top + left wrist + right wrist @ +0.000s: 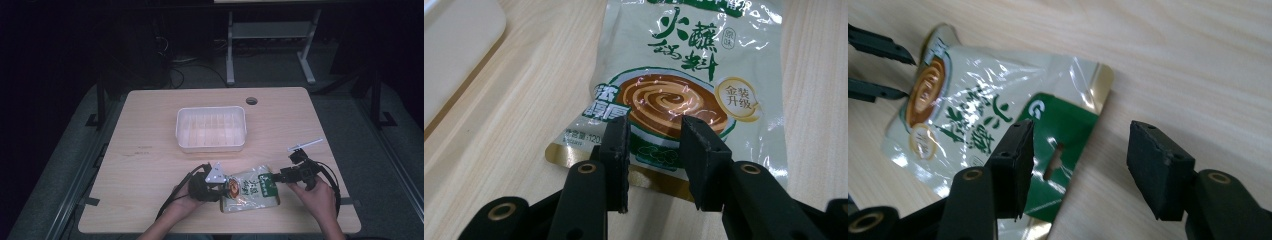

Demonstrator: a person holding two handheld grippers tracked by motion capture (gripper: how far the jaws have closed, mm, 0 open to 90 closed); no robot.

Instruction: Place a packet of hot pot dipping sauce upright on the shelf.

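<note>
Status: left gripper (225, 186) pinched on the bottom end of the sauce pouch (251, 190), which lies flat on the table (150, 150). Right gripper (276, 177) has its jaws apart astride the green header, not yet gripping. Lifting and moving the pouch remain, likely to the white tray (211, 147).

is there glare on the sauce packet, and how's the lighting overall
High view: the table is lit, the room around it dark. Left gripper view: small white glints on the sauce packet, print sharp, jaws soft. Right gripper view: broad glare washes the packet's film.
</note>
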